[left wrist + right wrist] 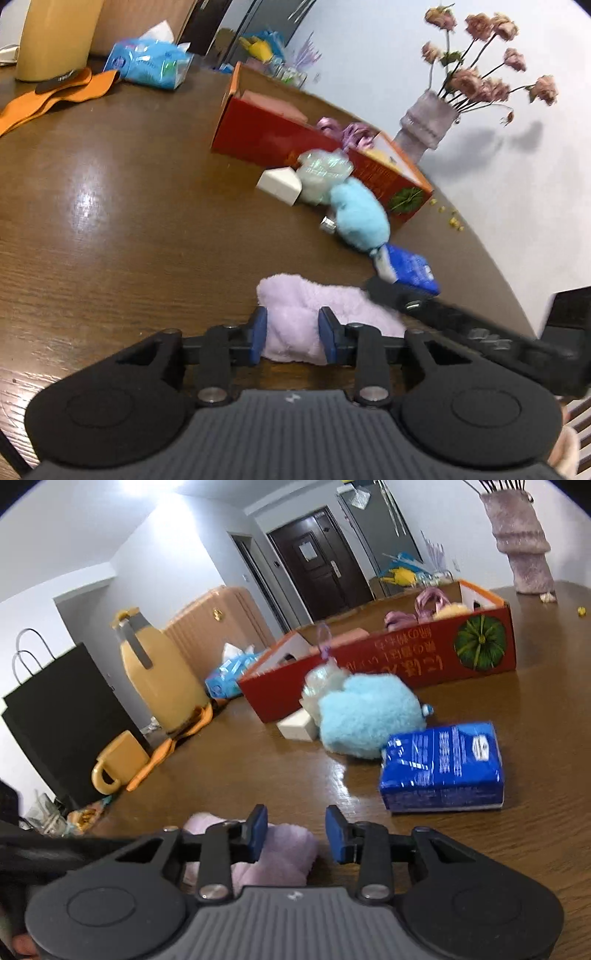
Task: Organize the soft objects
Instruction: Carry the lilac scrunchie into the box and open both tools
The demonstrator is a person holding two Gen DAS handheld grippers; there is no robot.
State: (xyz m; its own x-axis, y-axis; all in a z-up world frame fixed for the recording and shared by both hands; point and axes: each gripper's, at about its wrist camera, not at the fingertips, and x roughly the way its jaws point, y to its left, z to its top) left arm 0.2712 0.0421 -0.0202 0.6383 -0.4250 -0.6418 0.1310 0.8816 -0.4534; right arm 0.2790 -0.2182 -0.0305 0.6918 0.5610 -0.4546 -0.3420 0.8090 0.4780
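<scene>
Bare wooden table [110,206] stretches wide on the left. Toward the red box [295,147], a white block [279,184], blue plush [358,218] and blue packet [443,768] crowd the way.

We see our right claw [296,832] low over the brown desk [535,830], its blue pads apart, with a soft pink cloth [284,853] under the left pad. Ahead lie a blue packet [443,771], a fluffy blue toy [365,716] and a red box [399,664].

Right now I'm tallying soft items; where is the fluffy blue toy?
In both wrist views the fluffy blue toy lies on the table beside the red box, touching the blue packet.
</scene>
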